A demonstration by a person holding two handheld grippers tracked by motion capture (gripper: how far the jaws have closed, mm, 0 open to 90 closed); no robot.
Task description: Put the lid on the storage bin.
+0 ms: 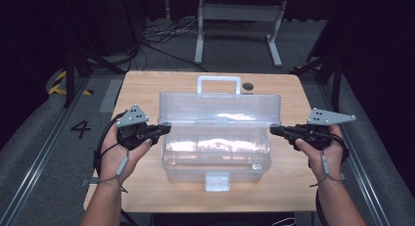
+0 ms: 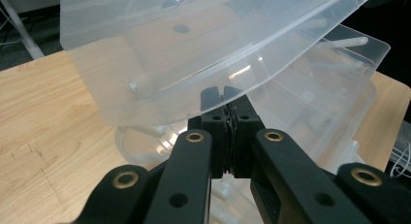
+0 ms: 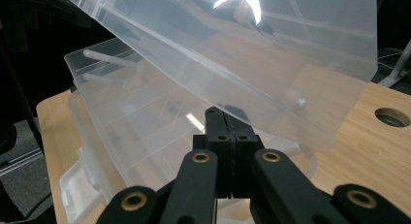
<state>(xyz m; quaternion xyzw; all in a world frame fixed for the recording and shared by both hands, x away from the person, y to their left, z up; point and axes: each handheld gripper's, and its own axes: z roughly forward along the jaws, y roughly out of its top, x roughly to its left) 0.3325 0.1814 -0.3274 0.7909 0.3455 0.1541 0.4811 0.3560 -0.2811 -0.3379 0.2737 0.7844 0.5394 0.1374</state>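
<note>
Lid (image 1: 220,108) at frame centre, pinched at each end edge by the clenched left gripper (image 1: 165,128) and right gripper (image 1: 274,130), wants level, matched swinging over the box (image 1: 215,157).

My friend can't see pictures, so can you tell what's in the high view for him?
A person's two hands hold black grippers against the ends of a clear plastic box on a wooden table. The left gripper and right gripper touch the raised lid at its lower corners. The lid's handle points up at the back.
</note>
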